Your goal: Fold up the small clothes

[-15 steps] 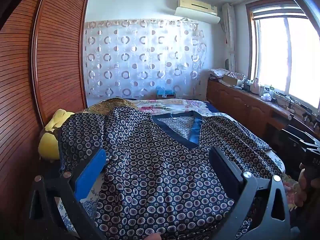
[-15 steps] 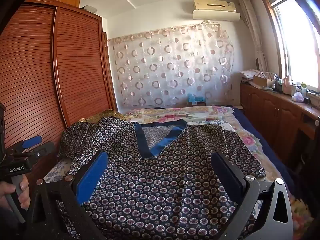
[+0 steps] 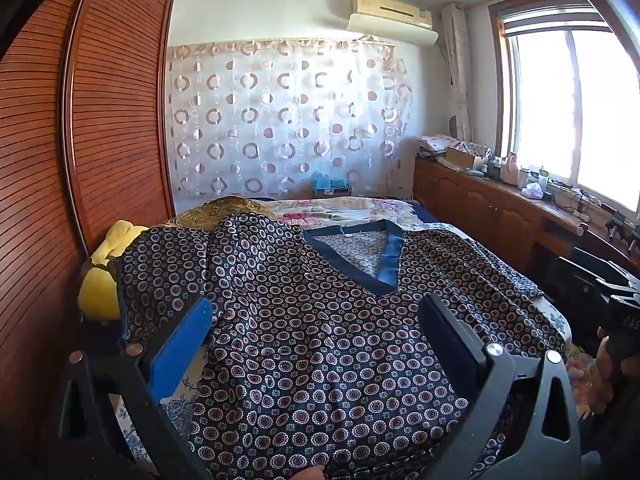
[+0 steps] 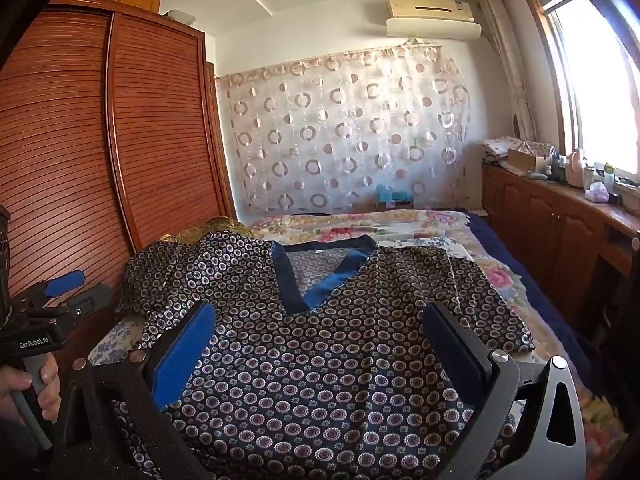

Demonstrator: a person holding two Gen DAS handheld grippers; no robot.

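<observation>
Almost nothing has moved since a moment ago: your two tongs hang in the same spots and the cloth lies the same way, so no fold has begun yet. The flowery bed [image 4: 400, 220] holds the dark blue silky top with little ring patterns and a blue V-neck [image 3: 320, 340], spread out flat with its neck away from you. Your left tongs [image 3: 316, 340] stand wide, holding nothing, above its lower half. Your right tongs [image 4: 320, 344] are wide too, above its middle, not touching.
</observation>
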